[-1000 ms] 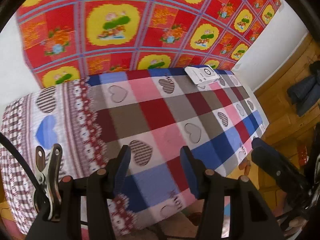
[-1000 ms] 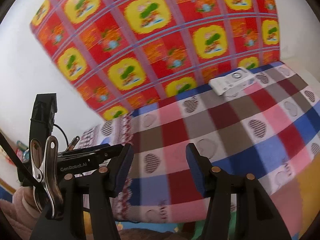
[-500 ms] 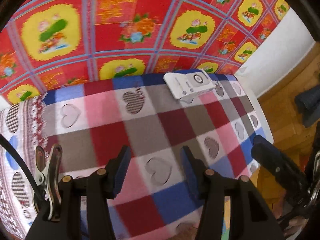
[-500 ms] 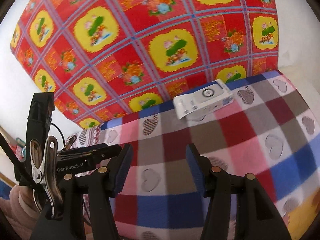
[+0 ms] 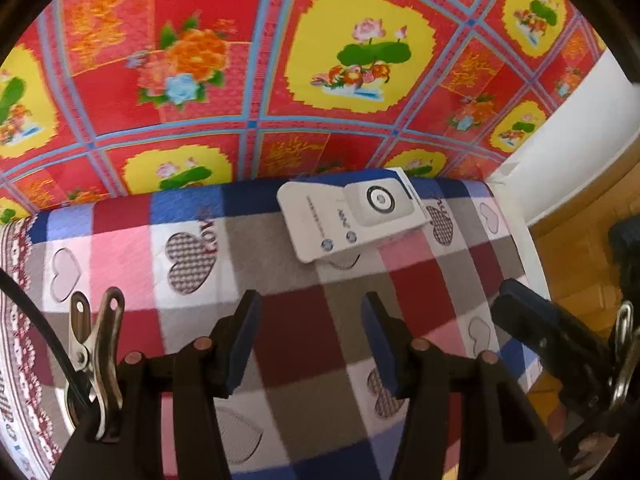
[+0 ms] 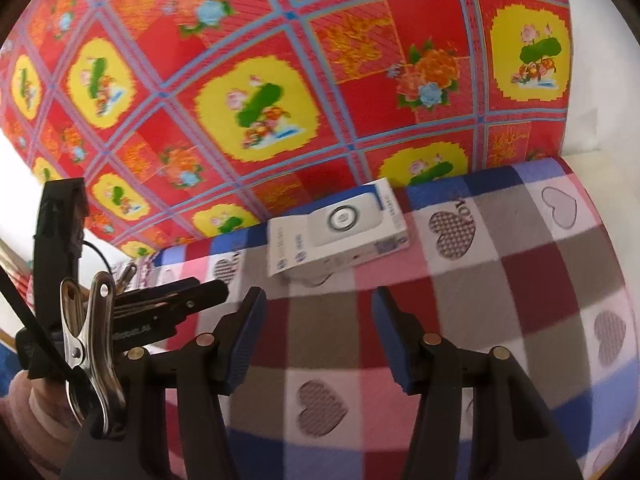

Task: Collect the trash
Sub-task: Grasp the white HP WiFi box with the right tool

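Observation:
A flat white product box (image 5: 352, 216) printed with a round device lies near the far edge of a table under a checked cloth with hearts (image 5: 280, 320). The same white box (image 6: 340, 228) shows in the right wrist view, just ahead of the fingers. My left gripper (image 5: 310, 320) hovers open over the cloth a short way before the box, nothing between its blue pads. My right gripper (image 6: 318, 316) is open too, empty, aimed at the box from the right side. The other gripper's black fingers (image 6: 168, 304) show at the left of that view.
A red and yellow flowered cloth (image 5: 280, 60) hangs behind the table against a white wall (image 5: 580, 128). Wooden flooring (image 5: 580, 264) lies past the table's right edge. A sleeve (image 6: 36, 412) shows at the lower left of the right wrist view.
Both grippers have advanced across the table toward the white box, which now looks much larger and nearer. Their jaws have kept the same gap.

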Motion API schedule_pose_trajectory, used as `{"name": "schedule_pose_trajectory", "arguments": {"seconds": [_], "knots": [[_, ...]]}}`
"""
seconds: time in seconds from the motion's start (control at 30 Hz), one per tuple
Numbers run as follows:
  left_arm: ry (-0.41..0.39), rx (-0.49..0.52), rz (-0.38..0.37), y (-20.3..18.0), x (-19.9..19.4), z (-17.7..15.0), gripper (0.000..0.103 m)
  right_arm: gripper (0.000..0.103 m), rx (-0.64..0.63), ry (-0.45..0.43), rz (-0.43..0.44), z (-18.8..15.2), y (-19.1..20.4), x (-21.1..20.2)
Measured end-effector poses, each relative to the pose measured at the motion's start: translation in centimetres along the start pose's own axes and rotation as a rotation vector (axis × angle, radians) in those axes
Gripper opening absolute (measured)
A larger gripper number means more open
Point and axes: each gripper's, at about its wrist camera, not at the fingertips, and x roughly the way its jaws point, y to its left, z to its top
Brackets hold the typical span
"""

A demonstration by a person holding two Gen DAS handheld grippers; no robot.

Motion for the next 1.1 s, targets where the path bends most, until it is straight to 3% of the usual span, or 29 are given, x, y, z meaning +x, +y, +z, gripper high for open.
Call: {"name": "schedule_pose_trajectory", "arguments": {"seconds": [0.3, 0.6, 0.83, 1.0, 1.1], "knots": [[-0.012, -0.021, 0.028, -0.9, 4.8, 3.2, 0.054, 0.056, 0.0, 0.047, -0.03, 3.5, -3.6, 5.6], [0.036, -0.085, 0.038, -0.3, 9.0, 4.9, 0.054, 0.056, -0.039, 0.099, -0.048, 5.3, -4.9, 9.5], [0.031, -0.114, -0.013, -0.3, 10.3, 5.0, 0.061, 0.059, -0.028, 0.125, 0.002, 5.5, -5.3, 11.6], [-0.014, -0.158, 0.044, 0.5, 9.7, 4.7, 0.061, 0.06, -0.035, 0.129, 0.014, 5.6, -5.5, 11.8], [-0.003, -0.171, 0.01, 1.2, 10.2, 4.8, 0.062, 0.062, -0.027, 0.133, 0.017, 5.6, -5.4, 12.1]]}}
